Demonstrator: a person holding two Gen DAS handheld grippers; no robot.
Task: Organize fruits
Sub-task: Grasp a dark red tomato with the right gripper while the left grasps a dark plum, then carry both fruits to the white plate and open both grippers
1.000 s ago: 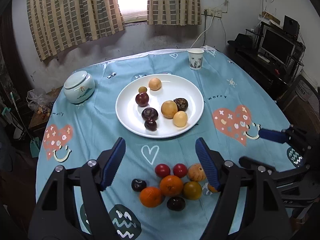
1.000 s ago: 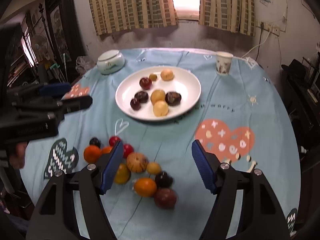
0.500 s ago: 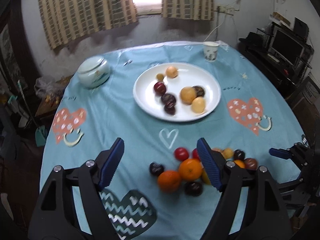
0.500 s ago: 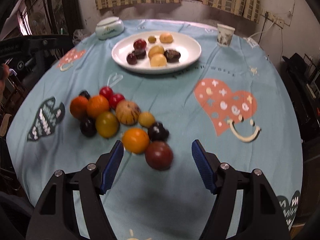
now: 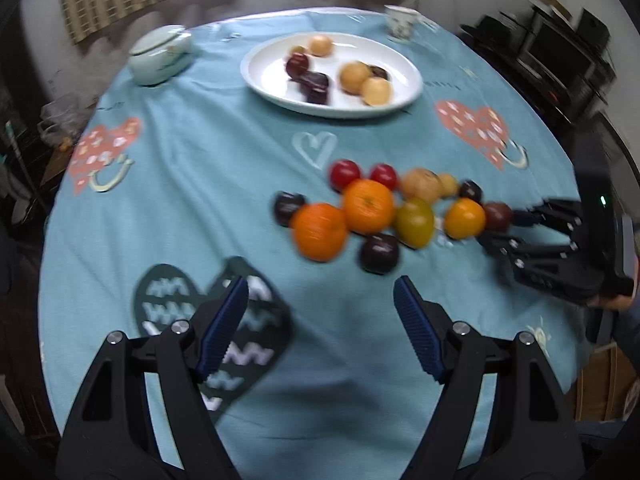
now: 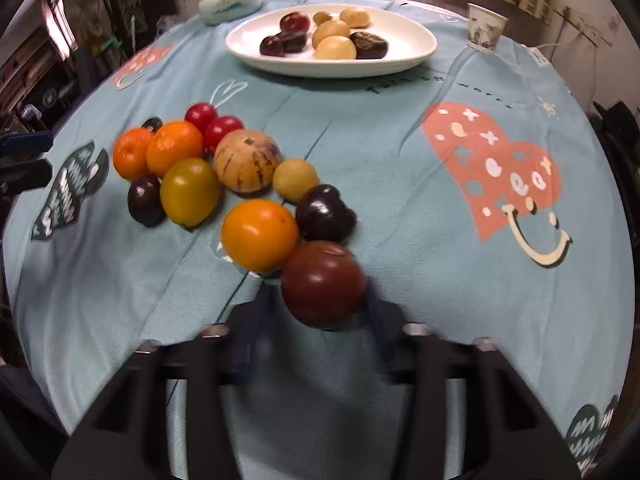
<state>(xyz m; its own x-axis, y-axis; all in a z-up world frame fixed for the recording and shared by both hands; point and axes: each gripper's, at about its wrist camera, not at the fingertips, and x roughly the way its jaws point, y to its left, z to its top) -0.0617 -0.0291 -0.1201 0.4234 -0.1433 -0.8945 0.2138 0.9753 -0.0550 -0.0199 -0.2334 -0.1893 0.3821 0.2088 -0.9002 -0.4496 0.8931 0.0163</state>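
A loose cluster of fruit lies on the blue tablecloth: two oranges [image 5: 368, 206], red, dark and yellow ones. At its near right end is a dark red fruit [image 6: 324, 280]. My right gripper [image 6: 318, 300] is closing on that fruit; its blurred fingers press on both sides of it. The left wrist view shows the same grip [image 5: 506, 226] at the far right. My left gripper [image 5: 320, 296] is open over bare cloth just in front of the cluster, with nothing between its fingers. Farther back, a white plate [image 5: 264, 76] holds several pale and dark fruits.
A lidded pale ceramic jar [image 5: 160, 56] stands at the back left and a paper cup [image 5: 400, 22] at the back right. The round table's edge curves close on both sides. Dark furniture with a screen stands beyond the right edge. A person's hand [image 5: 612, 302] holds the right gripper.
Both grippers have sunk and tilted down toward the fruit cluster. The right jaws have narrowed from wide apart onto the dark red fruit. The left jaws stayed open.
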